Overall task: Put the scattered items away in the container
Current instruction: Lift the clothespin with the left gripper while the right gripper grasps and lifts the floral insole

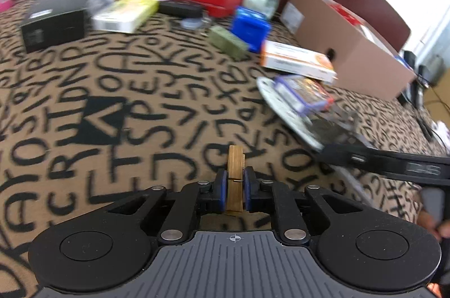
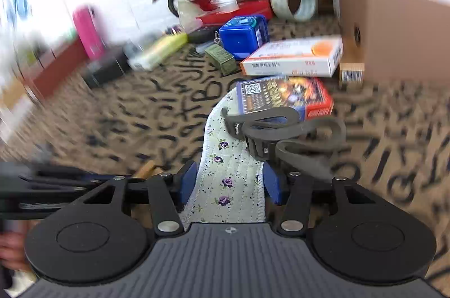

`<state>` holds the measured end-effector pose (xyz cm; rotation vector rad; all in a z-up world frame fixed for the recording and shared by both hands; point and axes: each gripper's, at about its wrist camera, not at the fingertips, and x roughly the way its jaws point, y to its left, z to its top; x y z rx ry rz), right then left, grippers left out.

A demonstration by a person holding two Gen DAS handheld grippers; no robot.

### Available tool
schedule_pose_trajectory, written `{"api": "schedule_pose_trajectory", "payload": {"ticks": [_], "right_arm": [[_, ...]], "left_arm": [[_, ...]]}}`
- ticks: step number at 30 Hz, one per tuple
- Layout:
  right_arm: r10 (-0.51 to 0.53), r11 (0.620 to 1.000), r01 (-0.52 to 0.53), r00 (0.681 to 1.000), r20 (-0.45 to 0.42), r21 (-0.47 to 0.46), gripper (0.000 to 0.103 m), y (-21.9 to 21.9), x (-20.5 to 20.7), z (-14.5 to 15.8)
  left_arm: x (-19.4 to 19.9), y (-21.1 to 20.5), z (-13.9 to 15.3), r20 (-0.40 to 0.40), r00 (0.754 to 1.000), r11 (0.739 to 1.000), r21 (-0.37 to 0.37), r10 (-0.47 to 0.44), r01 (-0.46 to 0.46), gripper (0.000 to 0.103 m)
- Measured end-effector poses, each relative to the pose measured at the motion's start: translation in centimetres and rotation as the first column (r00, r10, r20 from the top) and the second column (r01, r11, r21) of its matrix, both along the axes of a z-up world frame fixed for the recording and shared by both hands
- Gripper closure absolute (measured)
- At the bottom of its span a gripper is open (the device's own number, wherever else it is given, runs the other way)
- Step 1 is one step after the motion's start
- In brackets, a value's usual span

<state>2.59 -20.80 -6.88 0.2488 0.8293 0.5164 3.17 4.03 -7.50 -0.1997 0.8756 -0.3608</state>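
My left gripper [image 1: 234, 177] is shut on a wooden clothespin [image 1: 235, 158], which sticks forward from between the blue pads above the lettered brown cloth [image 1: 112, 101]. My right gripper [image 2: 230, 181] has its pads against both edges of a round floral quilted pad [image 2: 225, 157]. This pad carries a dark hair claw [image 2: 281, 129] and a colourful card box [image 2: 281, 95]. In the left wrist view the same floral pad [image 1: 281, 106] looks tilted, with the card box [image 1: 303, 92] on it. The open cardboard box [image 2: 393, 25] stands at the far right, also seen as the cardboard box [image 1: 351, 45].
Ahead lie an orange-and-white medicine box [image 2: 295, 59], a blue box [image 2: 242, 36], a small green box [image 2: 222, 59], a tape roll [image 2: 294, 0], a yellow packet [image 1: 126, 14], a black box [image 1: 53, 25] and a red case [image 1: 208, 0]. A pink bottle [image 2: 87, 31] stands at the left.
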Motion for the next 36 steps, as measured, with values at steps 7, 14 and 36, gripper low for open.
{"api": "schedule_pose_trajectory", "payload": {"ticks": [7, 14, 36], "right_arm": [[0.078, 0.995, -0.075, 0.996, -0.045, 0.063, 0.046, -1.2, -2.0, 0.4], [0.169, 0.951, -0.14, 0.982, 0.083, -0.276, 0.037, 3.8, -3.8, -0.2], [0.235, 0.95, -0.22, 0.971, 0.045, -0.222, 0.034, 5.1, -5.3, 0.9]], "left_arm": [[-0.4, -0.1, -0.2, 0.004, 1.0, 1.0, 0.016, -0.006, 0.005, 0.083], [-0.8, -1.1, -0.5, 0.043, 0.998, 0.999, 0.041, -0.035, 0.033, 0.068], [-2.0, 0.7, -0.2, 0.006, 1.0, 1.0, -0.002, -0.004, 0.004, 0.076]]}}
